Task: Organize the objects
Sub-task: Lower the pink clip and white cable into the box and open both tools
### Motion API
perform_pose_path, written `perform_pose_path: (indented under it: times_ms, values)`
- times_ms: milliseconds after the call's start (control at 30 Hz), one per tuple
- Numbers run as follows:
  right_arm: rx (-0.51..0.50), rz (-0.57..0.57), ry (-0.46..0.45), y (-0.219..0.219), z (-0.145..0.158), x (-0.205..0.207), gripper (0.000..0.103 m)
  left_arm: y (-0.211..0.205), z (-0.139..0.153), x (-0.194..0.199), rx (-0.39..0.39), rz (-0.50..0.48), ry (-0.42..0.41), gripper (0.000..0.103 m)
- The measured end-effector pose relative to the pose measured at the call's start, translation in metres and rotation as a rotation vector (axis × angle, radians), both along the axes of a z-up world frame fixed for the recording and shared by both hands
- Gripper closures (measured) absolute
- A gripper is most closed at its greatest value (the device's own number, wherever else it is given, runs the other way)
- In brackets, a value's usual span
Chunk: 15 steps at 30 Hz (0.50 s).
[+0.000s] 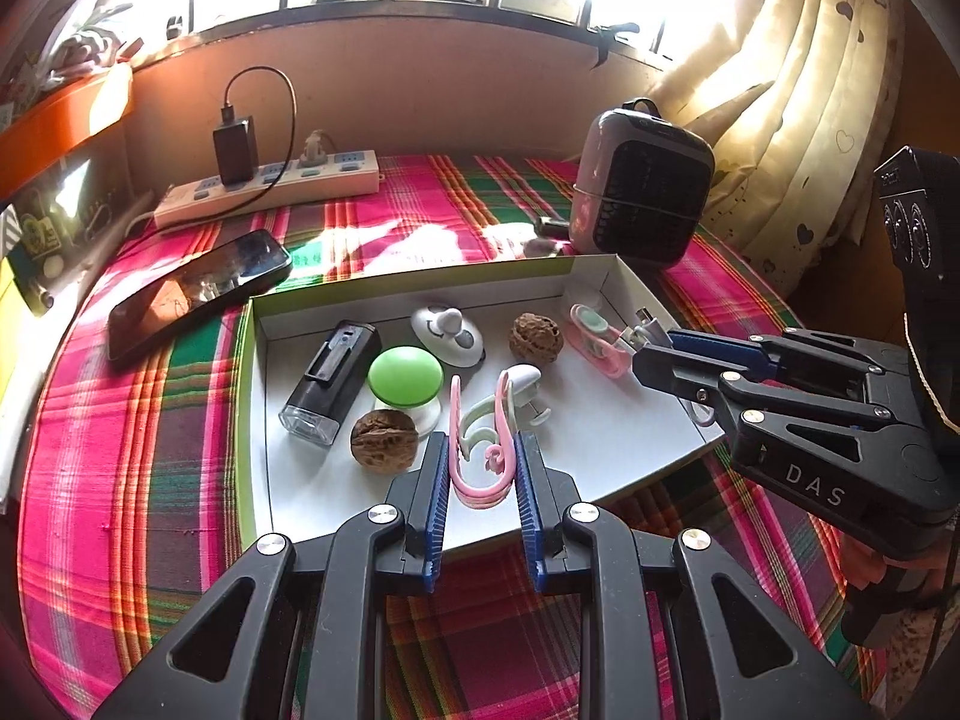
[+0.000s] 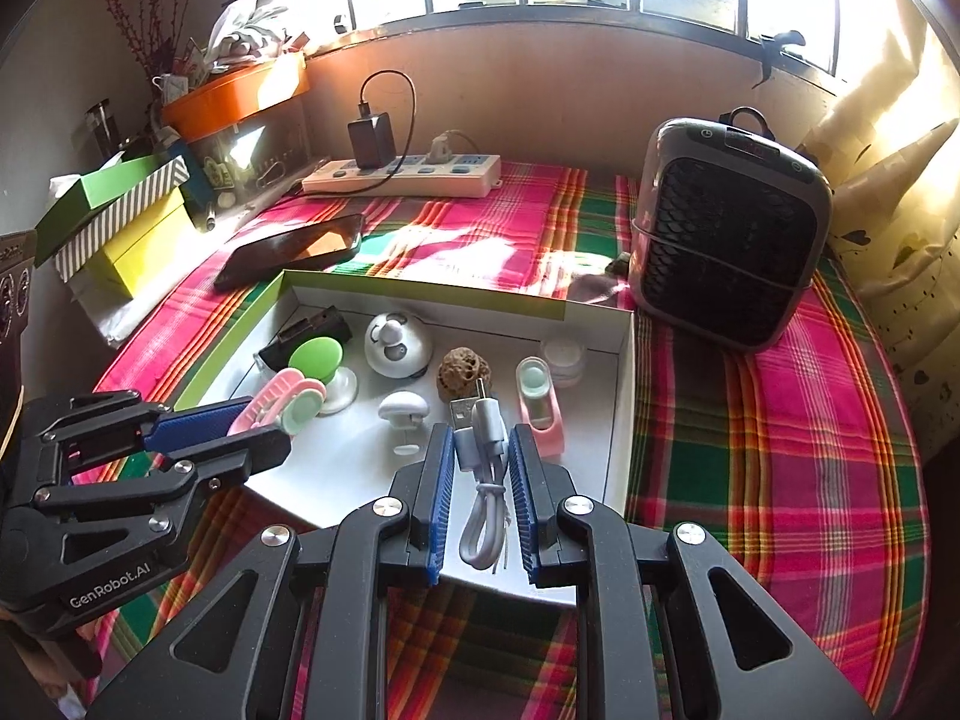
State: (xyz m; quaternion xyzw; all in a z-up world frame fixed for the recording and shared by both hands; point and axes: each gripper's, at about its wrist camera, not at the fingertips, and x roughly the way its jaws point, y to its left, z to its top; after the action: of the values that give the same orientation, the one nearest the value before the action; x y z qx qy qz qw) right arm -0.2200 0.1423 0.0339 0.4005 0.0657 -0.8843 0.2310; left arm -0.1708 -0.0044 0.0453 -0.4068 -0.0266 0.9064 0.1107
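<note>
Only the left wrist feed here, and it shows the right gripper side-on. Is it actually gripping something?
Observer: Yes. The right gripper is closed on a grey USB cable, plugs pointing forward.
Operator: Where's the rest of the cable?
Observer: Its loop trails back between the fingers, above the near part of the white box.
Operator: And how do my left gripper's clips sit from there?
Observer: The left gripper holds pink and green clips that stick out past its fingertips, in front of the green knob.
</note>
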Motion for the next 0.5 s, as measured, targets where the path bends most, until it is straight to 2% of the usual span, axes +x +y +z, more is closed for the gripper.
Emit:
perform_pose_path:
  times_ms: [500]
  values:
    - [0.019, 0.019, -0.058, -0.011, -0.021, -0.019, 0.083, 0.003, -0.021, -0.022, -0.017, 0.006, -0.053, 0.083]
